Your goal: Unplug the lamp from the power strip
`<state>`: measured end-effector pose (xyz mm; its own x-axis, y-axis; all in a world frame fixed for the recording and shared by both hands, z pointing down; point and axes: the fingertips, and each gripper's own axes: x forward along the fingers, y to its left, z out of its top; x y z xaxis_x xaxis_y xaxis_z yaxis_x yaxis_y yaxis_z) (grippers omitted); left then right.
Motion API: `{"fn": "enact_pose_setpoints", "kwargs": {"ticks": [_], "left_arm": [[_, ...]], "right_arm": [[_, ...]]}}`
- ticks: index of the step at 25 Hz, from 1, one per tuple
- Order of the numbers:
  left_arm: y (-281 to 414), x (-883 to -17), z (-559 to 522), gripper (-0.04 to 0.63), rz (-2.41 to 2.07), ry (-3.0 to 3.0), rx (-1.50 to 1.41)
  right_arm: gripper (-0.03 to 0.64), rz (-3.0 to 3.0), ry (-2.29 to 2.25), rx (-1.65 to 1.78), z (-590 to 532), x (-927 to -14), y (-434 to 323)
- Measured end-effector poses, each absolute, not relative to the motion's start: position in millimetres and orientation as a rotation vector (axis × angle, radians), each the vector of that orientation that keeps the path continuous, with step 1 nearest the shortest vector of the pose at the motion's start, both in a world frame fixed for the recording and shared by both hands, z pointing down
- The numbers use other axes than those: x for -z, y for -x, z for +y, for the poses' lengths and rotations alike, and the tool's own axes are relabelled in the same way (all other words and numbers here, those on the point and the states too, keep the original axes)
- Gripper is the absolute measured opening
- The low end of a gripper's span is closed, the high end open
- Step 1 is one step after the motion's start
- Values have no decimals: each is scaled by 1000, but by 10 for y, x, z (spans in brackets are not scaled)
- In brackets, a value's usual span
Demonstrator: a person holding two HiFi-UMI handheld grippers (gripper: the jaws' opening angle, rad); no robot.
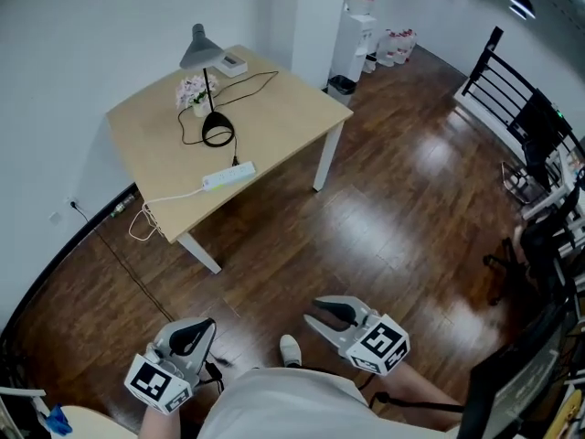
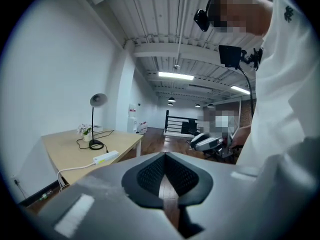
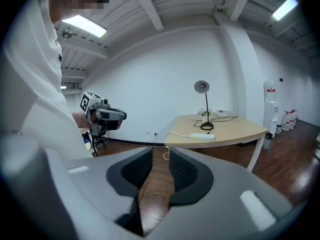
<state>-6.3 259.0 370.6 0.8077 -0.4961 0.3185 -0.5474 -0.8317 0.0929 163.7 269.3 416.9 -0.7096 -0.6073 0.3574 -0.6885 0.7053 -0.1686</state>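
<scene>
A grey desk lamp (image 1: 199, 49) stands on a light wooden table (image 1: 274, 117) across the room, its black cord looping toward a white power strip (image 1: 228, 176) near the table's front edge. Both grippers hang low by the person's body, far from the table. My left gripper (image 1: 207, 326) is shut with nothing in it, and my right gripper (image 1: 313, 310) is open and empty. In the left gripper view, past the gripper (image 2: 165, 155), the lamp (image 2: 93, 121) and strip (image 2: 106, 157) are at the left. The right gripper view shows that gripper (image 3: 160, 153), the lamp (image 3: 206, 109) and the strip (image 3: 202, 136).
A flower pot (image 1: 194, 94) and a white box (image 1: 232, 63) share the table. The strip's white cable (image 1: 146, 218) hangs off toward the wall. A water dispenser (image 1: 356, 35) stands behind the table, with a black railing (image 1: 498, 80) and office chairs (image 1: 539, 245) at the right. Wooden floor lies between.
</scene>
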Motion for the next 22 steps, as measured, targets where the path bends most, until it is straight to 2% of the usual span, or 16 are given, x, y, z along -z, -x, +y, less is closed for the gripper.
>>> {"fn": "enact_pose_setpoints", "kwargs": {"ticks": [6, 22], "left_arm": [[332, -3684, 3086, 6, -807, -2781, -400], [617, -3759, 3906, 6, -753, -2830, -400]], "right_arm": [[124, -2648, -951, -377, 3136, -4004, -1223], [126, -2683, -910, -299, 3812, -3893, -684]]}}
